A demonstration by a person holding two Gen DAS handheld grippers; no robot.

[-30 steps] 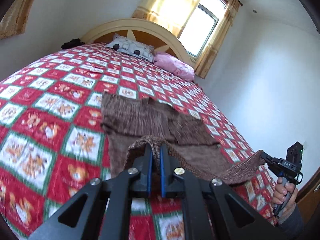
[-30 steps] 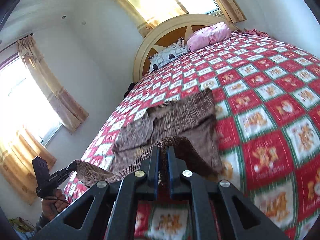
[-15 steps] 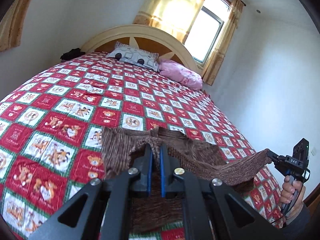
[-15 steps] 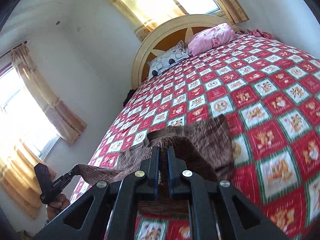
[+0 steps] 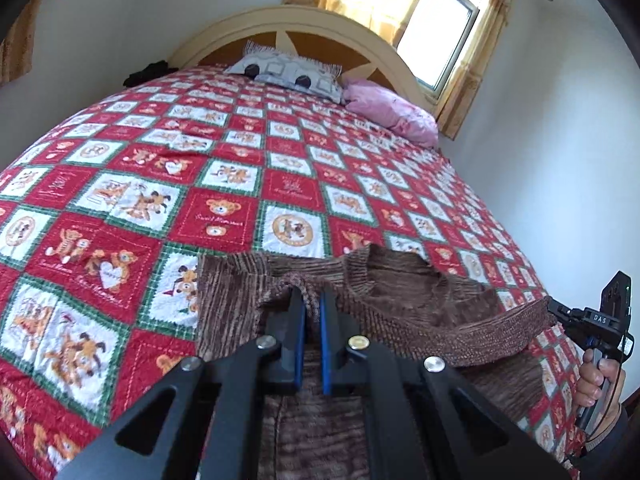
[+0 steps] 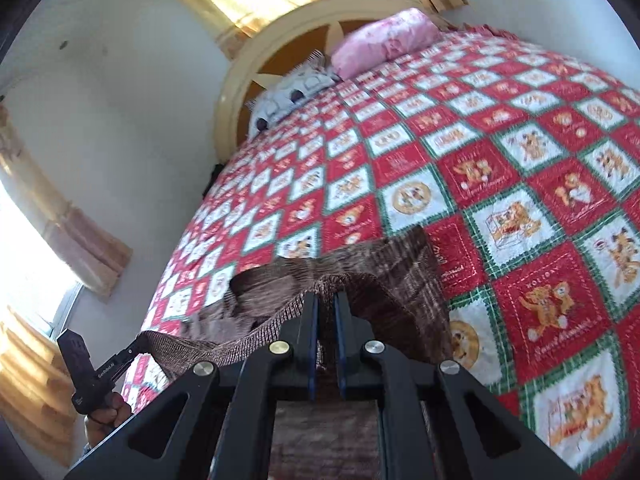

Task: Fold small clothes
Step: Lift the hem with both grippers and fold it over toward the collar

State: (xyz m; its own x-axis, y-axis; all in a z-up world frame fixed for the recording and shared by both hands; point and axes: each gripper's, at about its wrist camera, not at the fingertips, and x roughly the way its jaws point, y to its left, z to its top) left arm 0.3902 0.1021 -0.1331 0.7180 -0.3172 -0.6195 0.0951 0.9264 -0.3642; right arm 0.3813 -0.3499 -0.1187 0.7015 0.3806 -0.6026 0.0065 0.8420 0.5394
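Observation:
A small brown knitted sweater [image 5: 400, 304] lies on the red and white patchwork bedspread [image 5: 224, 184], its lower part doubled over toward the neckline. My left gripper [image 5: 310, 300] is shut on one corner of the ribbed hem. My right gripper [image 6: 326, 300] is shut on the other hem corner of the sweater [image 6: 400, 280]. The hem stretches taut between the two. In the left wrist view the right gripper [image 5: 554, 310] shows at the right edge, held by a hand [image 5: 598, 376]. In the right wrist view the left gripper [image 6: 138, 346] shows at the lower left.
A patterned grey pillow [image 5: 288, 72] and a pink pillow [image 5: 392, 110] lie against the arched headboard [image 5: 320, 28]. A dark item [image 5: 146, 73] sits at the bed's far left corner. Curtained windows [image 5: 440, 28] are in the walls. The bed's right edge [image 5: 560, 292] runs close to the sweater.
Both grippers carried the sweater's hem away from me, up over its body toward the neckline, and sank a little. The sweater went from spread flat to doubled over.

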